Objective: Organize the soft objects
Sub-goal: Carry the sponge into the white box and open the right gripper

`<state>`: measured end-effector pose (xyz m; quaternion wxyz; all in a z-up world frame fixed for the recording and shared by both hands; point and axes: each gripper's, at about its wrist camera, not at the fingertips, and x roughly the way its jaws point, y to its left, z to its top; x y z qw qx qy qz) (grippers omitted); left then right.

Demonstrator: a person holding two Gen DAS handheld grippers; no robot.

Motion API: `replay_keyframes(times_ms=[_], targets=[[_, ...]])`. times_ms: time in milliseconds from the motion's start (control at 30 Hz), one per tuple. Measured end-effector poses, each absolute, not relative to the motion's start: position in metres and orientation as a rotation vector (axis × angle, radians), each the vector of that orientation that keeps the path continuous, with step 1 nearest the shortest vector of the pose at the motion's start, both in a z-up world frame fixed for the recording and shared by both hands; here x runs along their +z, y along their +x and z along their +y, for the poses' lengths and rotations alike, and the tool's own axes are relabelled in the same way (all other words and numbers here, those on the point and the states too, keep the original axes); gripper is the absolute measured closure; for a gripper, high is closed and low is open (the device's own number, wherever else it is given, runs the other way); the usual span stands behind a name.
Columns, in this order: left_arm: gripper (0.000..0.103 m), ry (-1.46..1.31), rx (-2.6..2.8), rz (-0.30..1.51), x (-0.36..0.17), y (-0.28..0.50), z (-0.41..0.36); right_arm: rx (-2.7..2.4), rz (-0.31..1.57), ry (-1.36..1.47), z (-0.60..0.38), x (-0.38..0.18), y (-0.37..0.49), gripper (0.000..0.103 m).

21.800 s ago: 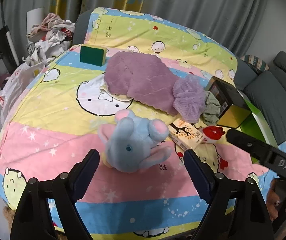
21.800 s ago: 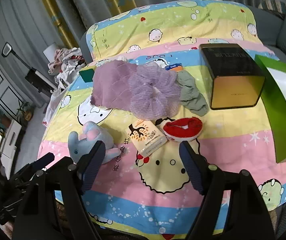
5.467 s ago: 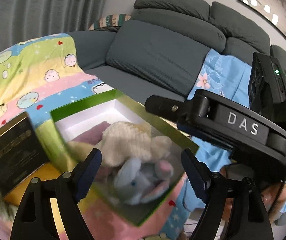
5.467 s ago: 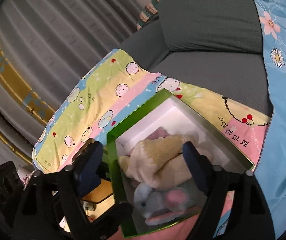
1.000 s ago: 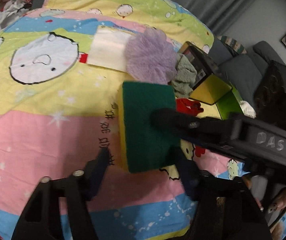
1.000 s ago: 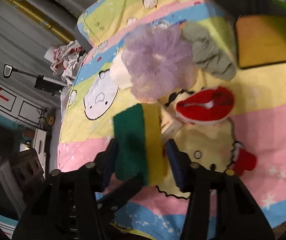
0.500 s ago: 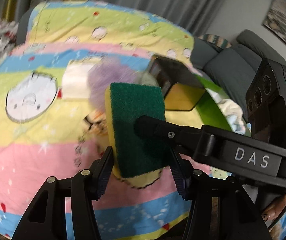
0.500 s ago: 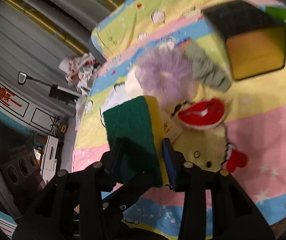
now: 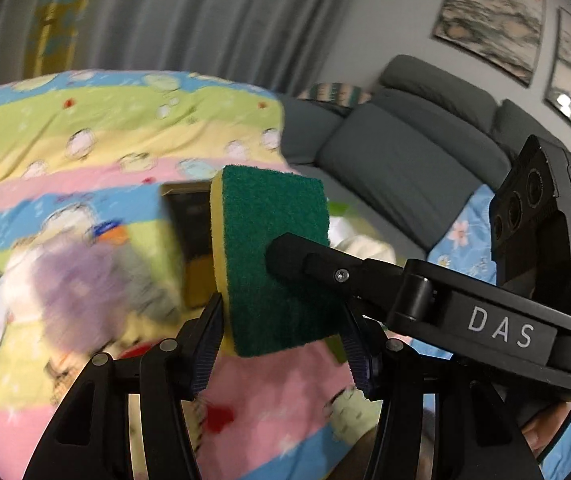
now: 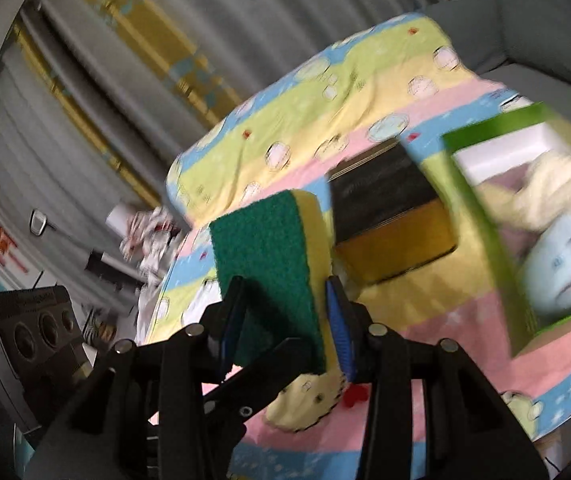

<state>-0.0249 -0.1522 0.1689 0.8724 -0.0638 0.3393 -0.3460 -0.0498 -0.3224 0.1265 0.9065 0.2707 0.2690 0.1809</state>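
Hanging in the air above the cartoon blanket (image 9: 97, 128), the green-and-yellow sponge (image 9: 273, 264) is pinched by both grippers: left gripper (image 9: 281, 344) jaws on its side edges, right gripper (image 10: 285, 320) jaws across its faces. Green box (image 10: 481, 200) with plush toys lies beyond.

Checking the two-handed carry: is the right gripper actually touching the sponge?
Touching. In the right wrist view the right gripper has one pad on the sponge's green face and the other on its yellow side, with no gap visible.
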Motion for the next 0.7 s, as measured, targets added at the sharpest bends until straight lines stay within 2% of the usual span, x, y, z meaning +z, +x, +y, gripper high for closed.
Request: replay_keyframes(times_ms=[167,367,700], targets=[[0.048,-0.124,-0.795,0.67,0.181,0.005,-0.197,0.352,0.495,0.63,-0.376,0.136,-0.031,0.063],[0.048,-0.147,-0.887,0.703,0.182,0.041,-0.248,0.277,0.455,0.714,-0.427,0.136,-0.007,0.062],[0.048,-0.116,-1.016,0.831,0.141,0.068,-0.318,0.115,0.46,0.853,-0.485,0.093,0.004,0.062]])
